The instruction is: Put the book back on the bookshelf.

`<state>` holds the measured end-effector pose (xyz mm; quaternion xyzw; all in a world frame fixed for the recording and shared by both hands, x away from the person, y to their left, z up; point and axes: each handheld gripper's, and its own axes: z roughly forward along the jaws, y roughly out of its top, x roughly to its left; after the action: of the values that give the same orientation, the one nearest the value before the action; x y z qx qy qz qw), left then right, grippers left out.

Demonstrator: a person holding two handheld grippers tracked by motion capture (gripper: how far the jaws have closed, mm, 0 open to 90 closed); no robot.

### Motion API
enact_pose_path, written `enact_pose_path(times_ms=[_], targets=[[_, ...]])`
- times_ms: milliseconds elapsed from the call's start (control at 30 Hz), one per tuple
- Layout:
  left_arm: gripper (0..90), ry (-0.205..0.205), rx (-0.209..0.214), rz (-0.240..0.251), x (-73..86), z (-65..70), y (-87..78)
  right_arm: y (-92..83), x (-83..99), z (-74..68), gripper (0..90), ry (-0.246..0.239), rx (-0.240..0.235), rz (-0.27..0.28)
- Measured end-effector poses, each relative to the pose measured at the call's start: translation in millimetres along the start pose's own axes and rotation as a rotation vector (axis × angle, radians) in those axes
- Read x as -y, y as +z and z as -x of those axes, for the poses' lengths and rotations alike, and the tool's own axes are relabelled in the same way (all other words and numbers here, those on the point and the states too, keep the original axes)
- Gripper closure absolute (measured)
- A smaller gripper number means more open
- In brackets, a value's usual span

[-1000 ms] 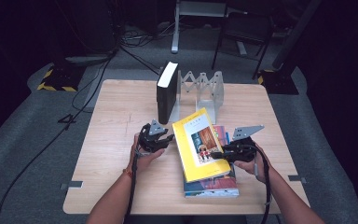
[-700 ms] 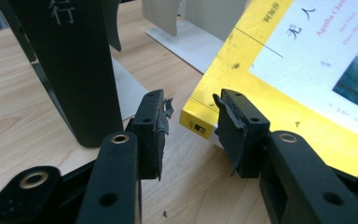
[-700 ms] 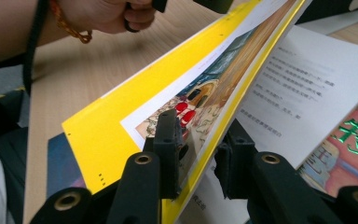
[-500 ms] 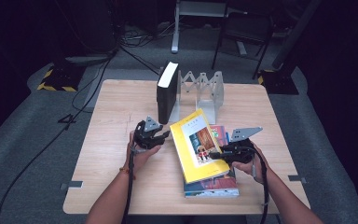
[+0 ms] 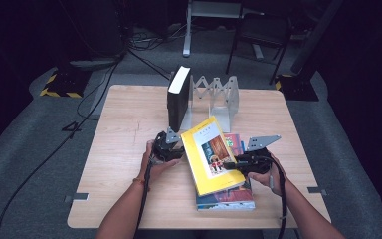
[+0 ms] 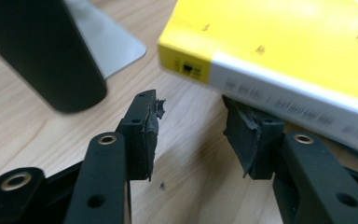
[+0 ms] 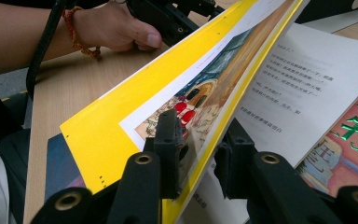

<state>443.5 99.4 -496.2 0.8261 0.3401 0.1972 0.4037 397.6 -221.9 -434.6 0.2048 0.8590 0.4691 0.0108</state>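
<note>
The yellow book (image 5: 211, 155) lies on top of two other books (image 5: 226, 196) on the table (image 5: 124, 124), and its front cover is lifted. The right tongs (image 7: 198, 154) pinch that cover from its open edge, one jaw on top and one below, so a white page shows under it. The book's long side runs away from the person, toward the black book (image 5: 178, 98) that stands in the grey rack (image 5: 224, 94).

The left tongs (image 6: 191, 126) sit just beside the book's spine (the thick side). Their jaws have just been opening and stand spread, with bare wood between them. The spine is right ahead of them, a bit to their right, so the left tongs are the ones to grab it next.
</note>
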Motion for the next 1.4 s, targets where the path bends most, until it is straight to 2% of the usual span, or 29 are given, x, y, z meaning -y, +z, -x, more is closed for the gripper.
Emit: enact_pose_path(times_ms=[67, 100, 167, 200, 300, 367, 500, 600, 700, 733, 900, 1000, 1100, 1133, 1200, 1400], targets=[[55.4, -0.025, 0.009, 0.037, -2.1, -2.2, -4.1, -2.6, -0.1, -0.6, 72.6, -0.007, -0.005, 0.012], [56.8, -0.024, 0.009, 0.046, -3.5, -3.1, -6.1, -4.1, -0.3, -1.1, 72.6, -0.015, -0.007, 0.017], [60.2, -0.056, 0.027, 0.094, -8.9, -4.4, -12.4, -6.3, -0.9, -1.8, 73.4, -0.027, -0.005, 0.031], [61.6, -0.056, 0.027, 0.094, -8.9, -4.4, -12.4, -7.0, -1.3, -2.0, 73.6, -0.034, -0.001, 0.037], [64.0, -0.062, 0.047, 0.170, -27.4, -7.5, -26.8, -10.9, -3.3, -2.7, 74.3, -0.053, 0.002, 0.059], [64.9, -0.043, 0.048, 0.192, -43.2, -9.8, -35.9, -13.3, -5.0, -3.7, 75.0, -0.080, 0.009, 0.079], [65.9, 0.015, 0.038, 0.217, -69.5, -10.4, -48.5, -15.1, -8.6, -5.9, 76.5, -0.131, 0.056, 0.098], [67.3, 0.037, 0.043, 0.232, -81.8, -9.2, -54.8, -16.3, -8.6, -5.4, 78.8, -0.158, 0.099, 0.115], [67.7, 0.055, 0.042, 0.248, -86.4, -6.9, -58.7, -17.7, -8.1, -5.5, 80.3, -0.171, 0.121, 0.128], [67.7, 0.065, 0.050, 0.253, -90.5, -4.7, -62.9, -20.0, -7.4, -6.3, 82.0, -0.190, 0.152, 0.139], [66.1, 0.088, 0.069, 0.263, -94.8, 2.3, -73.4, -24.1, -2.0, -10.3, 84.2, -0.216, 0.194, 0.174], [64.3, 0.100, 0.075, 0.270, -93.2, 8.4, -81.5, -25.2, 3.9, -19.7, 85.1, -0.244, 0.218, 0.193], [59.8, 0.106, 0.076, 0.268, -91.5, 11.7, -85.7, -25.5, 6.8, -24.3, 85.6, -0.251, 0.224, 0.201], [58.7, 0.114, 0.073, 0.264, -90.0, 14.2, -87.7, -26.5, 9.1, -28.0, 85.6, -0.265, 0.234, 0.203], [57.9, 0.135, 0.070, 0.253, -86.2, 19.4, -91.9, -27.5, 11.5, -29.6, 85.8, -0.258, 0.227, 0.210], [50.9, 0.135, 0.083, 0.234, -73.1, 26.5, -99.1, -31.2, 18.0, -35.6, 85.8, -0.276, 0.235, 0.210]])
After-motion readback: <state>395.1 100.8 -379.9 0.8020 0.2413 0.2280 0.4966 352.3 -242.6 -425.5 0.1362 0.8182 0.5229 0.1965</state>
